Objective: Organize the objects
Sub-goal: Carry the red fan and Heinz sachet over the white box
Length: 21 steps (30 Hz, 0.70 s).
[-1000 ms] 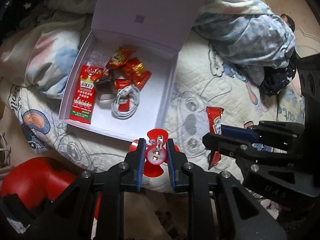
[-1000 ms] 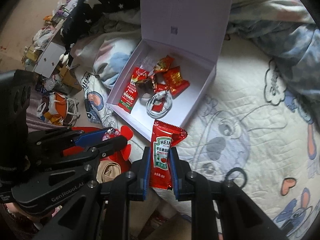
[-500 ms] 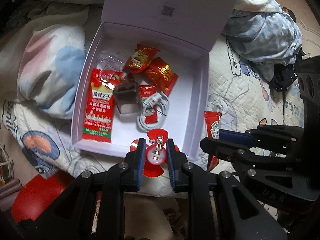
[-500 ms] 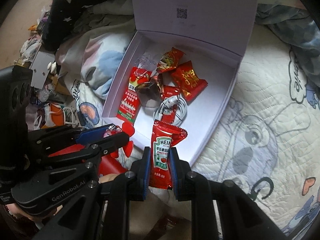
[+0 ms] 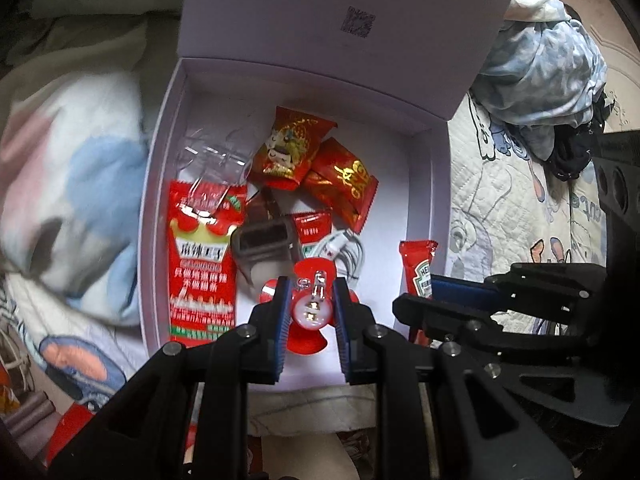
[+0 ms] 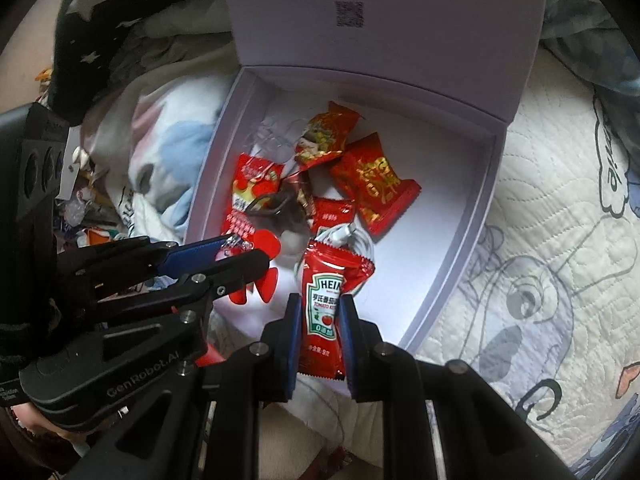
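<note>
A white box (image 5: 157, 184) (image 6: 472, 216) with its lid raised lies open on a quilted bed. Inside are several red snack packets (image 5: 200, 264) (image 6: 374, 184), a coiled white cable (image 5: 344, 250), a dark grey clip-like piece (image 5: 262, 242) and clear plastic. My left gripper (image 5: 308, 300) (image 6: 240, 254) is shut on a small red petal-shaped toy (image 5: 310, 308) (image 6: 266, 276), held over the box's near part. My right gripper (image 6: 322, 312) (image 5: 432, 292) is shut on a red Heinz ketchup sachet (image 6: 324, 304) (image 5: 418, 268), held over the near right side of the box.
A pale pillow with blue and pink patches (image 5: 72, 184) lies left of the box. Crumpled blue-grey bedding (image 5: 544, 68) is heaped at the upper right. A dark star-print cloth (image 6: 104, 20) and floor clutter (image 6: 80, 208) sit at the left.
Both grippers have come down and forward, from beside the box's near edge to over its inside. The box fills more of both views. Each gripper still holds its item.
</note>
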### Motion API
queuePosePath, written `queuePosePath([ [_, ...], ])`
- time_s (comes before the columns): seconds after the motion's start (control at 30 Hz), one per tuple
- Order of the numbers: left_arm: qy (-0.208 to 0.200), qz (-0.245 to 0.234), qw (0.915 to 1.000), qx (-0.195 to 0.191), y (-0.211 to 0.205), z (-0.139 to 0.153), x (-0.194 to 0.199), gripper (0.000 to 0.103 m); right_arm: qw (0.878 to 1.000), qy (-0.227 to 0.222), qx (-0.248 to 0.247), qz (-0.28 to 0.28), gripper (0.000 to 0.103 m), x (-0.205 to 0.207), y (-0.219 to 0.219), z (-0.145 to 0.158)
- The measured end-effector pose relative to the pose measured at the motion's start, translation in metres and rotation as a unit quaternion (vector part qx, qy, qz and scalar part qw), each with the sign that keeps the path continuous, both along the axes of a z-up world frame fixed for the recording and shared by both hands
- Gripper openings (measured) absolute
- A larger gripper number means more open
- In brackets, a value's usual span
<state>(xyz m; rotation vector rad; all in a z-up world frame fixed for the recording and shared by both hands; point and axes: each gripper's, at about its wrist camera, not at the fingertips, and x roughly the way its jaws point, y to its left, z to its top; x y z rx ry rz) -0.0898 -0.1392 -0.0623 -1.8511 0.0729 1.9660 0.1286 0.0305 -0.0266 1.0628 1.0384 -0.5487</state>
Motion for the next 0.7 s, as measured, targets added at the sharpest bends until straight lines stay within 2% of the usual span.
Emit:
queuePosePath([
  [0.23, -0.008, -0.021, 0.9997, 0.008, 0.006, -0.016, -0.016, 0.019, 1.0, 0.006, 0.0, 0.002, 0.018, -0.001, -0.015, -0.015],
  [0.43, 0.002, -0.045, 0.9989, 0.015, 0.016, -0.014, -0.024, 0.019, 1.0, 0.008, 0.003, 0.007, 0.018, 0.0, -0.027, -0.023],
  [0.7, 0.005, -0.053, 0.9982, 0.026, 0.027, -0.018, -0.043, 0.019, 1.0, 0.018, 0.003, 0.014, 0.018, -0.002, -0.043, -0.031],
])
